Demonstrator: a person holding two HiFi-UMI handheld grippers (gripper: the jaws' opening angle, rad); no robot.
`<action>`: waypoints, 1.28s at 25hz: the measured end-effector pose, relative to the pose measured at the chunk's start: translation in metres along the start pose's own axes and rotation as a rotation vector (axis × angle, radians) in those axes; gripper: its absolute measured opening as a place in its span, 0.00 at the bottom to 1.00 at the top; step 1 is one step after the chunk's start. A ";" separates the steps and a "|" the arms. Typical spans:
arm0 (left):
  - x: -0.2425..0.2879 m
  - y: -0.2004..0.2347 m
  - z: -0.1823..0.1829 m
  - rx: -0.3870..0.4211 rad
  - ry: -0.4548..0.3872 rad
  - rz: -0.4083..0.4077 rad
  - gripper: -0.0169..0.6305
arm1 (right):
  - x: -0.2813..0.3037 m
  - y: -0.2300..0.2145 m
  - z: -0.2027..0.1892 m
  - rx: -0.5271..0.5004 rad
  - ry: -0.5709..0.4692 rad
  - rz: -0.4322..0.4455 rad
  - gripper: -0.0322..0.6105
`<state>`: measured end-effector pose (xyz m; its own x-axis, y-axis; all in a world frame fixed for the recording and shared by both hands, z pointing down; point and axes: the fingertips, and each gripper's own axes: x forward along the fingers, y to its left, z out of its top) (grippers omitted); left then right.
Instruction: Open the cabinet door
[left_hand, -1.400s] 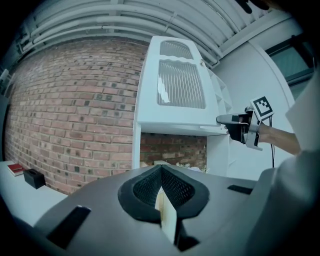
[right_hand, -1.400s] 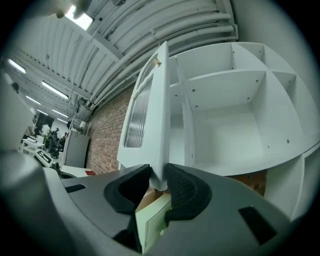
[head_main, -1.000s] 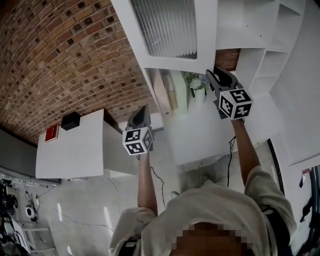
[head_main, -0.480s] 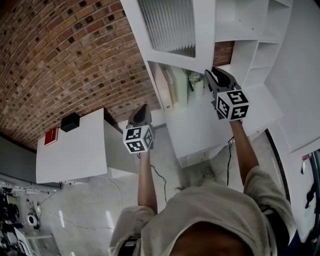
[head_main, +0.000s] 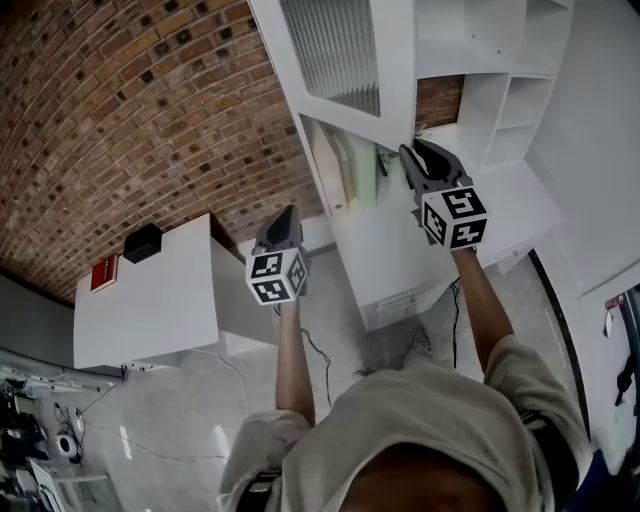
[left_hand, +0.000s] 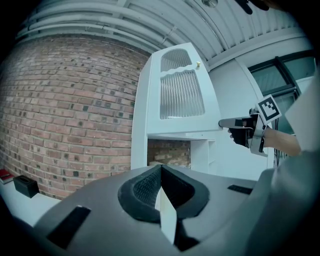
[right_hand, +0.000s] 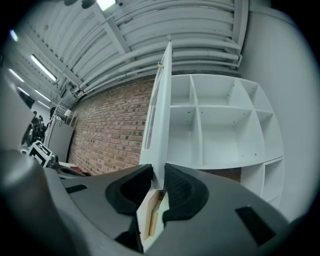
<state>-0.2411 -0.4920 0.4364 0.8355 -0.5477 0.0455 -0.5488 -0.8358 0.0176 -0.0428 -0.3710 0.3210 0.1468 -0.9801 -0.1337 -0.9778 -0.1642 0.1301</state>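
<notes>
While the right tongs, jaws just been closing, pinch the lower edge of the half-open white ribbed-glass cabinet door | left tongs shut, empty | person should follow the hinge arc, no yanking

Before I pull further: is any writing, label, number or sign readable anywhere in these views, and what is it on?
No text can be read in any view.
Marker cubes: black-and-white square patterns only, no letters or numbers.
Red item on the white table: too small to read.
Black box: no print visible.
Cabinet door: plain, no label.
</notes>
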 end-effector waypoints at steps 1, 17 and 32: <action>-0.002 -0.001 0.000 0.001 -0.001 -0.002 0.07 | -0.003 0.006 0.001 -0.001 -0.001 0.004 0.20; -0.038 0.007 0.010 0.012 -0.021 0.032 0.07 | -0.013 0.097 0.017 -0.042 -0.019 0.098 0.19; -0.077 0.034 0.005 -0.001 -0.026 0.133 0.07 | 0.001 0.169 0.022 -0.089 -0.032 0.202 0.21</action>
<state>-0.3235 -0.4783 0.4283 0.7556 -0.6547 0.0214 -0.6550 -0.7555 0.0138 -0.2114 -0.3977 0.3212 -0.0574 -0.9903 -0.1267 -0.9697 0.0251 0.2431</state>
